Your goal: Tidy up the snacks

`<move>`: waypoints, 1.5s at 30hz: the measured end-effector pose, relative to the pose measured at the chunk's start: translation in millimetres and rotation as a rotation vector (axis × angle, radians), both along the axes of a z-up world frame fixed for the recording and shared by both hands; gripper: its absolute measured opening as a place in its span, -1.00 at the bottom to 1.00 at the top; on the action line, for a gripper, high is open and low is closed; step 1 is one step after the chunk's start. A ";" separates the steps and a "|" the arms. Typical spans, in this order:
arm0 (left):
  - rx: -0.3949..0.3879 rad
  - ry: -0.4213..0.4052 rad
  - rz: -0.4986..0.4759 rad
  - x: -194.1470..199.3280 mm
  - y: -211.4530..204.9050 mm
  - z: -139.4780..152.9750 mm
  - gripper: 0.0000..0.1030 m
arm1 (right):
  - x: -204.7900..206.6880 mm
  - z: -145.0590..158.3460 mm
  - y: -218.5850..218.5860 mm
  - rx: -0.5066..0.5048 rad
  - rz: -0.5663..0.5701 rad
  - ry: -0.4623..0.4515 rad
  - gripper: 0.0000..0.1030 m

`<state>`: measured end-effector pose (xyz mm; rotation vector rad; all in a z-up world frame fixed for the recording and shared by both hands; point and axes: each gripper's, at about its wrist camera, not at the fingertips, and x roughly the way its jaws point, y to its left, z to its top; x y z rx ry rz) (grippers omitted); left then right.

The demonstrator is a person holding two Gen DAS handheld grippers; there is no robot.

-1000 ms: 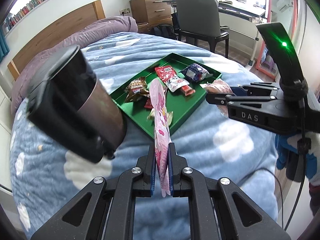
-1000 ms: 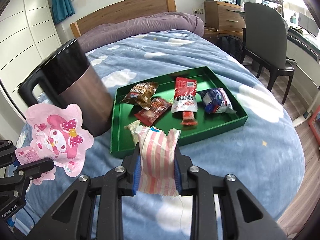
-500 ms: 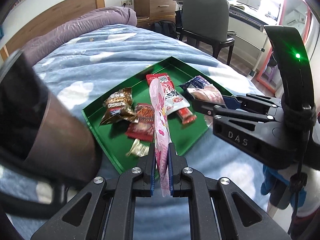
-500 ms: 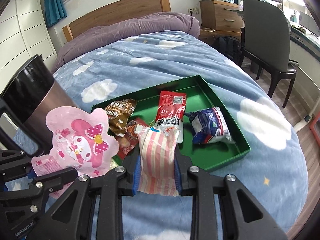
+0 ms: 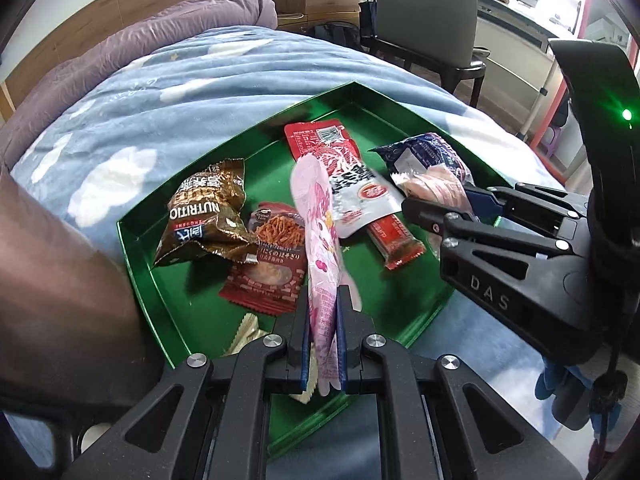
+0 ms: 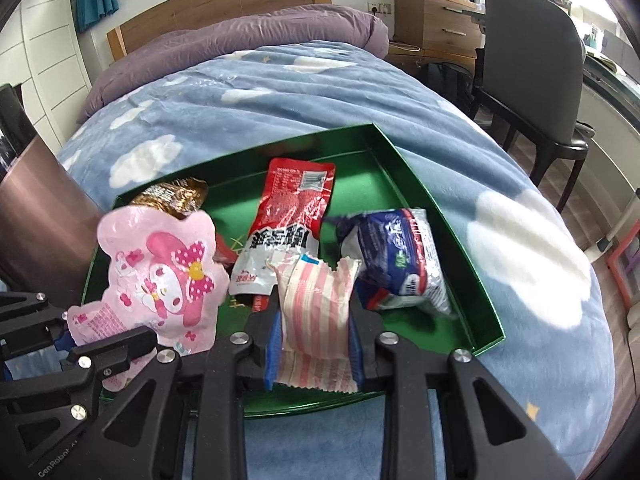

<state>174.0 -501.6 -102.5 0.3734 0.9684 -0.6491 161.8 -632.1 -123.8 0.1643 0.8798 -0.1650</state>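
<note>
A green tray (image 5: pixel 148 256) (image 6: pixel 448 224) lies on the blue cloud blanket and holds several snack packets: a brown one (image 5: pixel 204 216), a red noodle one (image 5: pixel 272 264), a long red-and-white one (image 6: pixel 288 216) and a blue one (image 6: pixel 400 256). My left gripper (image 5: pixel 324 316) is shut on a pink cartoon pouch (image 5: pixel 320 236) (image 6: pixel 160 276), held edge-on above the tray's near side. My right gripper (image 6: pixel 316 332) is shut on a pink-striped packet (image 6: pixel 316 312), held over the tray's near right part; it also shows in the left wrist view (image 5: pixel 440 190).
A dark brown bin (image 5: pixel 56 300) (image 6: pixel 36 208) stands just left of the tray. A purple duvet roll (image 6: pixel 240 44) lies at the bed's head. A grey chair (image 6: pixel 528 64) and a wooden drawer unit (image 6: pixel 436 16) stand to the right of the bed.
Both grippers have moved forward with their packets, from short of the tray to above its near part. The bin has slid to the left edge of both views.
</note>
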 end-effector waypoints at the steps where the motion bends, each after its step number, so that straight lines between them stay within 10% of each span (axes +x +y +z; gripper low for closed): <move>1: 0.001 0.000 0.001 -0.4 -0.5 -0.9 -0.85 | 0.0 -2.6 -1.0 0.003 -0.003 0.000 -0.33; 20: -0.001 0.046 0.042 9.2 2.5 -17.6 -0.58 | 2.1 -14.0 -10.3 0.037 -0.041 -0.011 -0.25; 45: -0.040 -0.012 0.061 -24.5 51.1 33.1 -0.23 | -28.4 49.0 23.1 -0.013 -0.051 -0.053 0.60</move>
